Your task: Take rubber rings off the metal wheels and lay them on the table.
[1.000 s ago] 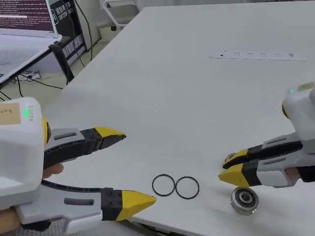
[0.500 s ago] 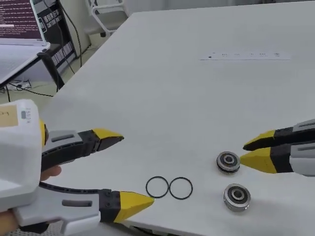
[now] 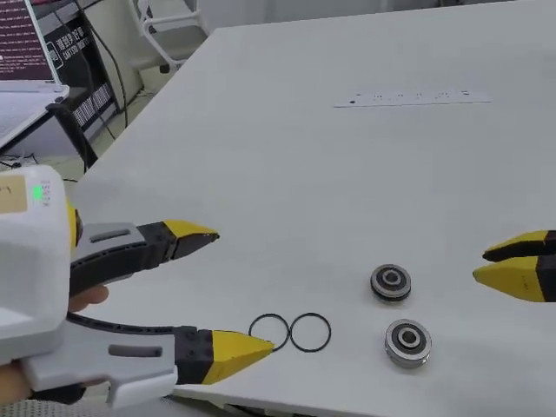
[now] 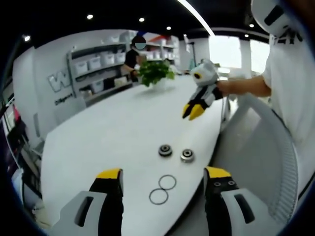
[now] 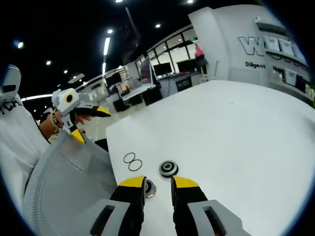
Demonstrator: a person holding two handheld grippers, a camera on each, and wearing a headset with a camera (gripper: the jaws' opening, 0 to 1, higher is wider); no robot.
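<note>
Head view: the two rubber rings [image 3: 289,332] lie flat on the white table [image 3: 313,174], side by side and about touching, close to its near edge. To the right of the rings stand two metal wheels, one wheel [image 3: 391,282] a little farther from the edge and the other wheel [image 3: 407,340] nearer to it; both have bare metal rims. The left gripper [image 3: 228,291] hovers just to the left of the rings, its jaws spread wide and empty, the lower yellow tip almost over the nearest ring. The right gripper [image 3: 486,265] is well to the right of the rings, past the wheels, with only a narrow gap between its tips and nothing in it.

Left gripper view: the left gripper [image 4: 163,173] has its jaws wide apart, and the rings [image 4: 163,189] lie on the table between them. Beyond the rings are the wheels [image 4: 176,153], and farther behind them the right gripper [image 4: 197,105] is held in the air.

Right gripper view: the right gripper [image 5: 158,183] has its jaws slightly apart and holds nothing. The rings [image 5: 132,162] lie to the left of its tips; one wheel [image 5: 169,168] is just beyond the tips, the other [image 5: 149,188] is partly hidden behind a jaw. The left gripper [image 5: 91,124] is beyond the rings, spread.
</note>
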